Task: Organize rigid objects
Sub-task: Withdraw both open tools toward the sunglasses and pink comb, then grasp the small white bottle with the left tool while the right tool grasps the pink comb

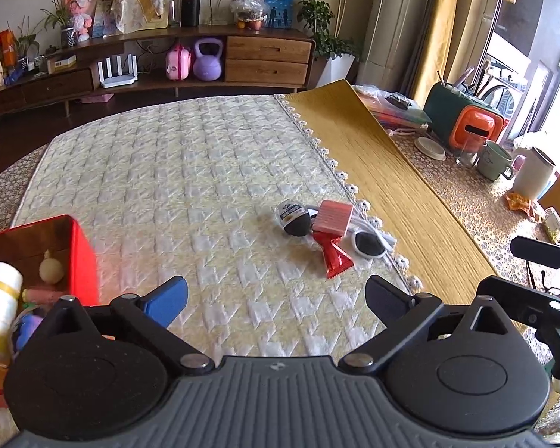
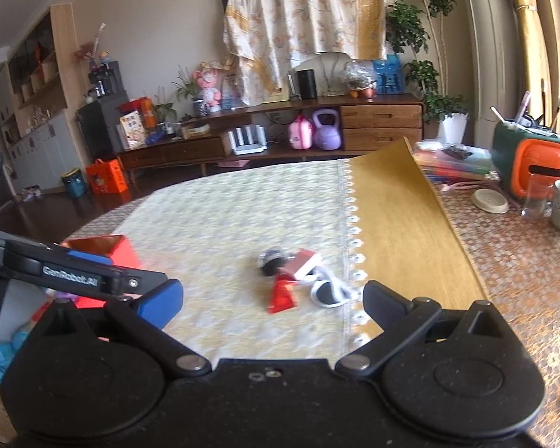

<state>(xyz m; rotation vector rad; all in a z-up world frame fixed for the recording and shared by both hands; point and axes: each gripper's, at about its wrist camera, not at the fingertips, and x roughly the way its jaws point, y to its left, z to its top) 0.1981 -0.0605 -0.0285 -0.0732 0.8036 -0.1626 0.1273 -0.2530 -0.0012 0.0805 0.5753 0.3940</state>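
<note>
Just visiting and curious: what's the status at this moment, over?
Left tool open, empty. Right tool open, empty. Small pile ahead: pink ribbed block, red foil sachet, white-framed sunglasses. Open red box at left. Path clear.

I see quilted cloth (image 1: 190,171), soft sheen, covering the table; mustard runner (image 1: 392,171) beside it, matt woven. Red box (image 1: 84,257) glossy. Red packet (image 1: 334,257) shiny foil. Sunglasses (image 1: 369,240) glossy white plastic. Left hand-held gripper (image 1: 276,296): matt black plastic, metal rivets. Cabinet (image 1: 268,59) polished wood.
</note>
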